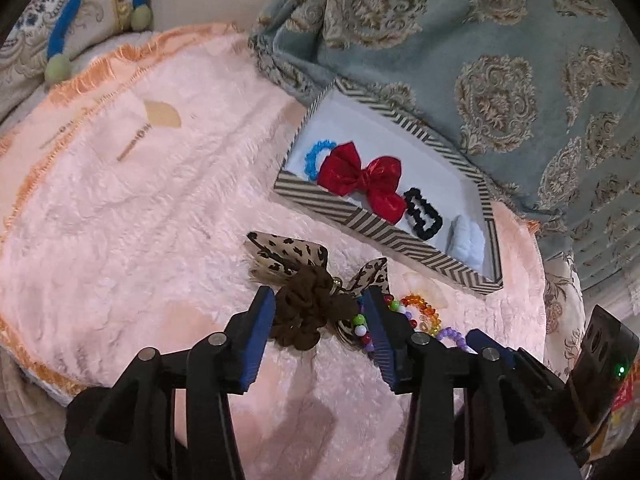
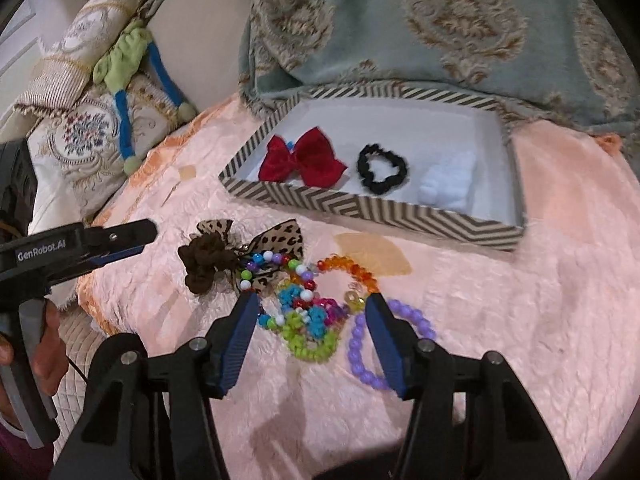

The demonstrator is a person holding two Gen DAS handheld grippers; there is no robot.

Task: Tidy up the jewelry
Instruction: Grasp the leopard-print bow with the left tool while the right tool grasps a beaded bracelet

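Note:
A brown scrunchie [image 1: 310, 308] lies on the pink fuzzy mat [image 1: 140, 208] against a leopard-print bow [image 1: 286, 252]. My left gripper [image 1: 318, 300] stands open with its blue pads either side of the scrunchie, not pressing it. My right gripper [image 2: 310, 304] is open over a heap of beaded bracelets [image 2: 308, 312]; a purple bracelet [image 2: 360, 356] lies under its right finger and an orange one [image 2: 352, 268] lies just beyond. The striped box [image 2: 360, 210] holds a red bow [image 2: 304, 158], a black scrunchie [image 2: 380, 174] and a pale blue item [image 2: 448, 184].
A blue-grey patterned blanket [image 1: 500, 60] rises behind the box. Embroidered cushions with blue cords [image 2: 96, 132] sit at the left. The left gripper [image 2: 120, 236] reaches in from the left edge of the right wrist view, held by a hand [image 2: 44, 344]. The mat's orange fringe [image 1: 36, 168] marks its left edge.

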